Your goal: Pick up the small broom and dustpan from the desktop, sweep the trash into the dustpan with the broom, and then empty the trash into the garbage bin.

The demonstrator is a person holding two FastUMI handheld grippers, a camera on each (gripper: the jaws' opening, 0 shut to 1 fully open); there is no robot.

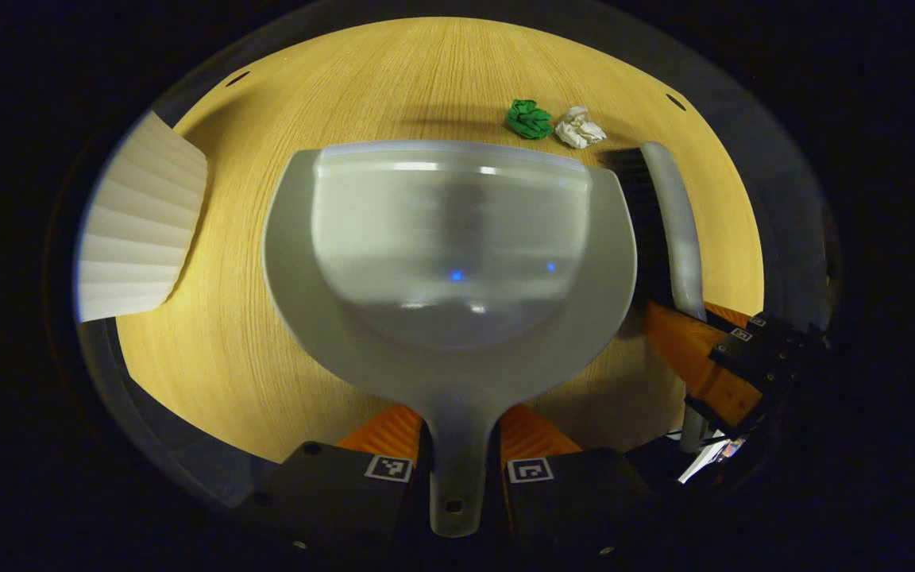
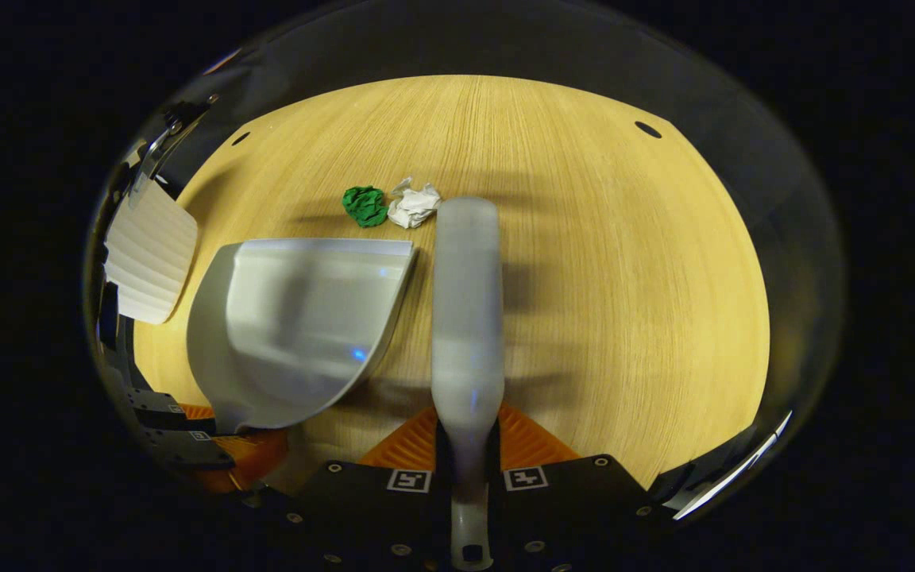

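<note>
My left gripper [image 1: 457,433] is shut on the handle of the grey dustpan [image 1: 449,262], whose open mouth faces the far side of the wooden desktop [image 1: 227,342]. Just past its far right corner lie a green paper ball [image 1: 528,119] and a white paper ball [image 1: 579,127]. My right gripper [image 2: 467,429] is shut on the handle of the small grey broom [image 2: 467,302], which points away along the desk; its far end is beside the white paper ball [image 2: 415,205] and the green paper ball [image 2: 364,206]. The dustpan [image 2: 299,326] lies left of the broom [image 1: 676,230].
A white ribbed garbage bin [image 1: 140,222] stands at the desk's left edge, also seen as the bin [image 2: 152,254] in the right gripper view. Small dark holes [image 2: 648,129] mark the desktop [image 2: 624,302] near its far edge.
</note>
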